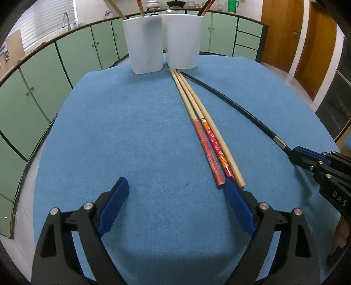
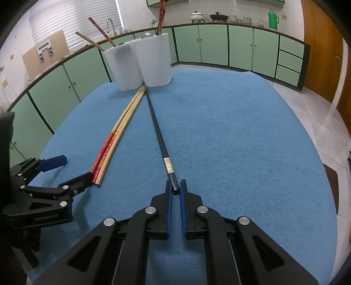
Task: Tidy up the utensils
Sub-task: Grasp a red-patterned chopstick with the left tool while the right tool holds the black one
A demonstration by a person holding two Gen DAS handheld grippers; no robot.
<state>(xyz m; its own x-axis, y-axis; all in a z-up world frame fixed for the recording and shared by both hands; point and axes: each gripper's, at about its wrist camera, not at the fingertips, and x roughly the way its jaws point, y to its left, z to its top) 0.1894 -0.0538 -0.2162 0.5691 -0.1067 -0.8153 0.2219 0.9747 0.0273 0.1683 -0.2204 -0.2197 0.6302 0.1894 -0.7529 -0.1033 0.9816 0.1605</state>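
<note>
Three wooden chopsticks (image 1: 197, 114), two with red patterned ends, lie side by side on the blue cloth (image 1: 131, 131), tips toward two white holder cups (image 1: 162, 43). They also show in the right wrist view (image 2: 119, 133). A black chopstick (image 2: 159, 136) lies to their right. My right gripper (image 2: 175, 186) is shut on the black chopstick's near end; it also shows in the left wrist view (image 1: 296, 153). My left gripper (image 1: 175, 184) is open, its right finger touching the red chopsticks' ends. The cups (image 2: 142, 63) hold several utensils.
The blue cloth (image 2: 241, 142) covers a round table. Green kitchen cabinets (image 2: 219, 46) curve behind it, with a sink tap (image 2: 110, 24), pots and a green flask (image 2: 273, 19) on the counter. Wooden doors (image 1: 285, 32) stand at the right.
</note>
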